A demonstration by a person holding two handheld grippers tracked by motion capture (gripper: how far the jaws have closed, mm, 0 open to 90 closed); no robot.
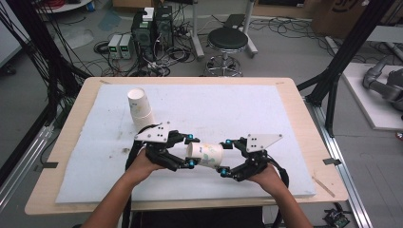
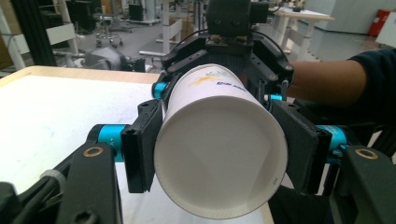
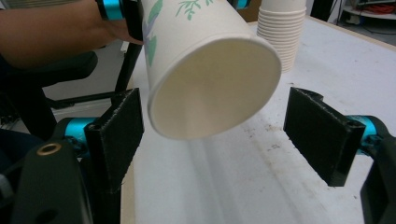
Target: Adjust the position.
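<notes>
While the white foam mat (image 1: 85, 156) is lying bare beneath them, the left gripper (image 1: 189, 151) is pinching a paper cup (image 1: 205, 155) sideways above it, and the right gripper (image 1: 225, 157) is standing spread around the cup's other end. It should be closing squarely, lightly, to avoid crushing. The right gripper view is showing the cup stack's (image 3: 281, 32) ribbed rims, which the high view is blurring.
</notes>
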